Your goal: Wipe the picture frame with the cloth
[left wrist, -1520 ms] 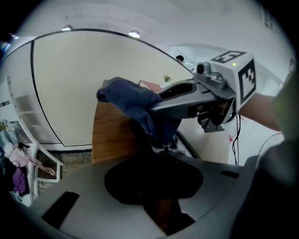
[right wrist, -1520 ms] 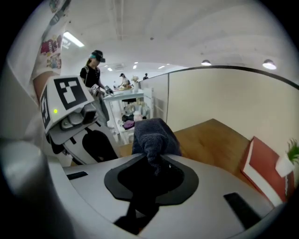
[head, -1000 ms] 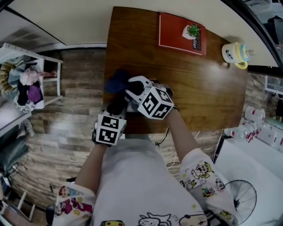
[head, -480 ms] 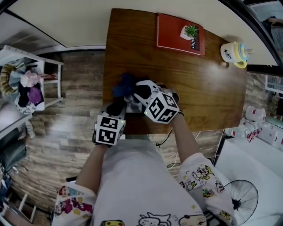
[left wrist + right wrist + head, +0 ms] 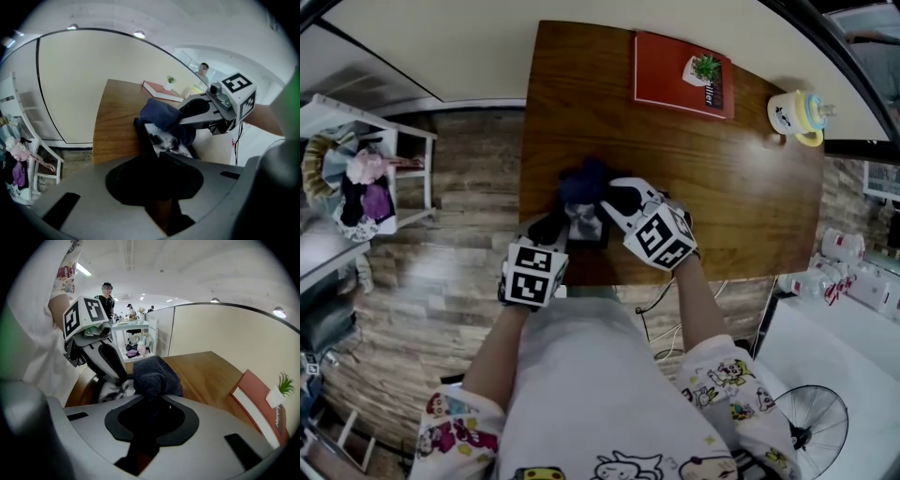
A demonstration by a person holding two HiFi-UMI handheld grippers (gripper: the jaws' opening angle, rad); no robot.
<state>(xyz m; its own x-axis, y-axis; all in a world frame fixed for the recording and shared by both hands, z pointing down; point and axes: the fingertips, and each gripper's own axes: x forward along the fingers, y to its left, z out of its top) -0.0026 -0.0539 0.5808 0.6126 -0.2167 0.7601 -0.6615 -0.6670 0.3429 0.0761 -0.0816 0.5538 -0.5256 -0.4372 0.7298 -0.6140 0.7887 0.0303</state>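
Observation:
A small black picture frame (image 5: pixel 584 226) with a black-and-white photo lies near the wooden table's (image 5: pixel 722 197) front edge. My left gripper (image 5: pixel 551 228) is shut on its left edge, and its jaws have just been closing slightly on it. A dark blue cloth (image 5: pixel 586 180) sits bunched on the frame's far end, with my right gripper (image 5: pixel 617 199) shut on it. In the left gripper view the cloth (image 5: pixel 161 117) covers the top of the frame (image 5: pixel 164 140). In the right gripper view the cloth (image 5: pixel 154 373) fills the jaws, and the frame (image 5: pixel 112 391) shows to its left.
A red book (image 5: pixel 682 73) lies at the table's far side, with a white and yellow cup (image 5: pixel 797 114) at the far right corner. A rack of clothes (image 5: pixel 356 183) stands to the left. A fan (image 5: pixel 811 422) is on the floor at the lower right.
My right gripper has carried the cloth rightward, from the frame's left side onto its far end. The left gripper has stayed where it was on the frame.

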